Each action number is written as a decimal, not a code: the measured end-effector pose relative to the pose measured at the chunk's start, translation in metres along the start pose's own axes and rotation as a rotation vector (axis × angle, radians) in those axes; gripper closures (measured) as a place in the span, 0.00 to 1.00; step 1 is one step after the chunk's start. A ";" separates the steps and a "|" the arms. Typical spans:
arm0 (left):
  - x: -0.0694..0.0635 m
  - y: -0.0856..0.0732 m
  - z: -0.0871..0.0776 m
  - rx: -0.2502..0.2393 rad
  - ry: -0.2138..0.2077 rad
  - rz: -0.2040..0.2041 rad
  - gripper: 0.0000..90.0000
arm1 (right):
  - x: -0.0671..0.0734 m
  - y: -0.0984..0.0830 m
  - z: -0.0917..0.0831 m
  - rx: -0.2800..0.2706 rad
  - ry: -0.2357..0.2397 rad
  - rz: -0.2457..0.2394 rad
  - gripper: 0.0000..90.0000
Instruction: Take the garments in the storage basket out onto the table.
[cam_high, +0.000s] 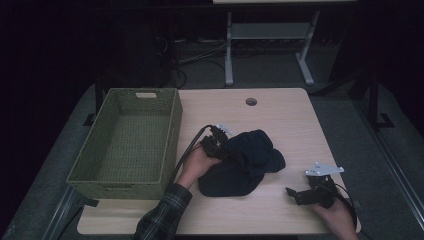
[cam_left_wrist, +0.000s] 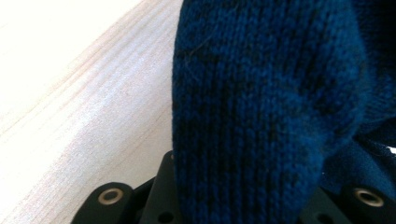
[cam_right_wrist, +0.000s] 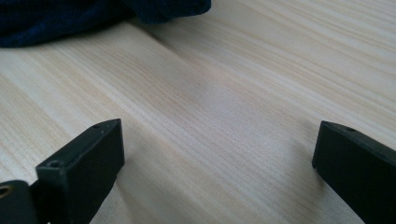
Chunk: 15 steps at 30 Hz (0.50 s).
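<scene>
Sweater: a dark blue knitted sweater (cam_high: 245, 162) lies bunched in a heap on the table, a little toward 5 o'clock of the tabletop's middle and just beside the basket's 3 o'clock side.
Left gripper: the left gripper (cam_high: 220, 145) is buried in the sweater's 9 o'clock edge, with a fold of blue knit (cam_left_wrist: 261, 112) running down between its jaws in the left gripper view; the jaw tips are hidden by the cloth, so the grip looks closed on the sweater, though that view is too crowded to be sure.
Right gripper: the right gripper (cam_high: 295, 194) rests low over bare wood at about 4 o'clock of the sweater, near it and apart from it, its jaws spread wide with nothing between them (cam_right_wrist: 217, 154).
Table: a light wooden table (cam_high: 280, 115) with a round hole near its far edge.
Basket: a green woven basket (cam_high: 172, 130) stands on the table's 9 o'clock side, its open top facing up.
Sleeve: a plaid sleeve (cam_high: 162, 215) comes in from 6 o'clock behind the left gripper.
</scene>
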<state>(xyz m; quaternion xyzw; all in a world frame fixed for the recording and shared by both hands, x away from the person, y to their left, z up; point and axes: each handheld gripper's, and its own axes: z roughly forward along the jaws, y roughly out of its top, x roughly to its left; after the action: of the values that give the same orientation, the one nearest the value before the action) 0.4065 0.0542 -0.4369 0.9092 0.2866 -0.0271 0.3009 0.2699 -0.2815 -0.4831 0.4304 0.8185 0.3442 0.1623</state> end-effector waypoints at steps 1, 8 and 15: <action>0.000 0.000 0.000 0.007 0.008 0.006 0.85 | 0.000 0.000 0.000 0.000 0.000 0.000 0.02; -0.007 0.001 -0.011 0.016 0.078 0.021 0.48 | 0.000 0.000 0.000 0.000 0.000 0.000 0.02; -0.020 -0.001 -0.031 -0.010 0.101 0.039 0.40 | 0.000 0.000 0.000 0.000 0.000 0.000 0.02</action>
<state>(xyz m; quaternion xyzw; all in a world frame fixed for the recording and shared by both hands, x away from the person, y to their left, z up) 0.3856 0.0625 -0.4074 0.9133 0.2835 0.0263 0.2912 0.2698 -0.2815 -0.4831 0.4305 0.8185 0.3442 0.1622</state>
